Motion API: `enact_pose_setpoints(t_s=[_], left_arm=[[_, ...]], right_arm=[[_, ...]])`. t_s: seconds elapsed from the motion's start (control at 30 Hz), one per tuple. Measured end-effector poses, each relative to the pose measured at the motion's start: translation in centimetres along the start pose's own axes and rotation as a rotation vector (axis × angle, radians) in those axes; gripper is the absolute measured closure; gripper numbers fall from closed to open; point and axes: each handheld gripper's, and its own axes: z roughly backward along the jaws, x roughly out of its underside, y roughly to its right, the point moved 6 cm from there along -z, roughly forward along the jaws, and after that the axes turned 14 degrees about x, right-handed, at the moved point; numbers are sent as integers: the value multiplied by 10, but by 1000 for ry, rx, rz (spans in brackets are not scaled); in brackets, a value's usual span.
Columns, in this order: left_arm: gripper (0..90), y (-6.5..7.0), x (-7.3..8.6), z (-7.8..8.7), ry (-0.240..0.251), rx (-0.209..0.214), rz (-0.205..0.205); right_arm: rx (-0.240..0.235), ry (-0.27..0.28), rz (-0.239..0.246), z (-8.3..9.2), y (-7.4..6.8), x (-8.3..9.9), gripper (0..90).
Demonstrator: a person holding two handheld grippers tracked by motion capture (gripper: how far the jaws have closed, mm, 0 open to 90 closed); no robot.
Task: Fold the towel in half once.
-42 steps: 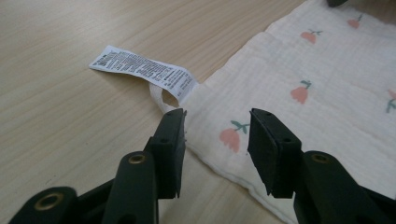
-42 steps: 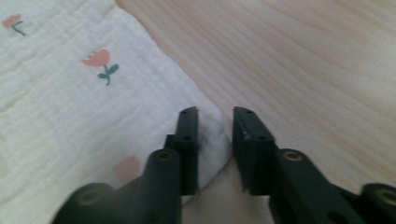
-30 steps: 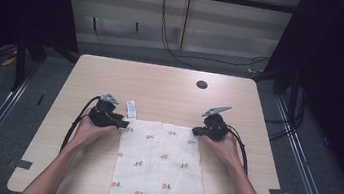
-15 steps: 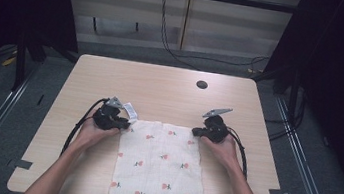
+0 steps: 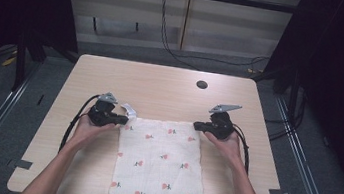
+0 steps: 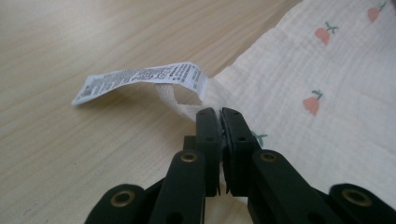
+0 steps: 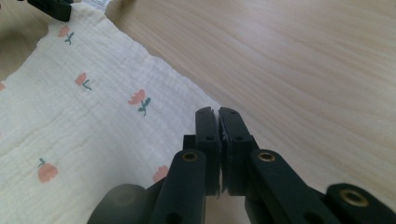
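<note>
A light wooden table (image 5: 161, 88) fills the centre of the high view. A cream cloth (image 5: 158, 163) printed with small red flowers lies flat at lower centre. At its upper-left corner the left gripper (image 5: 124, 119), jaws just closing, pinches the fabric beside a white care label (image 6: 140, 80). At upper right, the right gripper (image 5: 197, 126) clamps the other corner.
</note>
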Motion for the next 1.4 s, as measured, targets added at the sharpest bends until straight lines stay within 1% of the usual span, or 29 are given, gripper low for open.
enact_pose_setpoints(t_s=[0.03,0.1,0.13,0.17,0.2,0.27,0.37,0.4,0.43,0.5,0.57,0.6,0.63,0.7,0.77,0.8,0.83,0.87,0.9,0.93,0.97,1.0,1.1,1.13,1.2,1.23,1.3,1.37,1.4], left_arm=[[866,0,0,0,0,0,0],[866,5,-5,5,24,2,-20],[865,5,-5,5,24,2,-20],[865,6,-7,7,41,11,-26],[865,6,-10,11,72,12,-38],[866,8,-10,11,74,25,-39],[867,10,-11,10,72,23,-47],[866,14,-14,11,81,29,-58],[867,16,-14,11,76,23,-59],[866,20,-17,14,92,31,-67],[867,21,-19,16,88,21,-76],[867,23,-21,19,104,22,-74],[867,23,-22,20,100,11,-85],[867,24,-26,21,110,20,-85],[867,24,-28,20,121,19,-82],[866,24,-26,17,106,10,-90],[867,26,-24,13,95,24,-89],[867,26,-24,13,95,24,-89],[867,28,-22,11,77,23,-98],[867,30,-20,9,65,24,-100],[867,30,-20,9,65,24,-100],[867,32,-20,11,72,25,-99],[867,36,-18,14,71,31,-105],[867,38,-17,16,73,31,-106],[867,43,-13,18,84,32,-100],[867,47,-8,17,76,35,-99],[867,49,-7,17,68,26,-107],[867,52,-9,23,101,44,-91],[867,56,-10,28,108,52,-97]], right_arm=[[0,0,0,0,0,0,876],[-4,29,7,9,1,-5,876],[-14,43,12,11,1,-6,876],[-14,43,12,11,1,-6,876],[-24,72,20,18,4,-9,879],[-25,89,12,22,6,-11,880],[-25,99,2,25,6,-12,881],[-22,97,4,25,6,-12,881],[-22,98,6,25,6,-13,881],[-27,95,27,26,4,-15,882],[-34,102,30,26,3,-16,883],[-25,96,47,28,0,-18,883],[-16,96,53,29,1,-19,883],[-12,97,50,33,6,-24,883],[-13,109,28,37,12,-27,883],[-13,115,12,38,15,-27,883],[-28,118,-10,38,17,-26,884],[-25,108,-2,37,17,-22,883],[-25,108,-2,37,17,-22,883],[-19,80,9,35,16,-13,884],[-5,65,9,34,16,-8,884],[-8,59,5,34,15,-4,884],[-46,62,11,37,9,3,884],[-46,62,11,37,9,3,884],[-61,66,28,44,5,5,884],[-79,81,39,53,0,6,884],[-82,83,43,56,-2,7,884],[-92,94,45,69,-5,10,883],[-95,98,44,72,-6,12,884]])
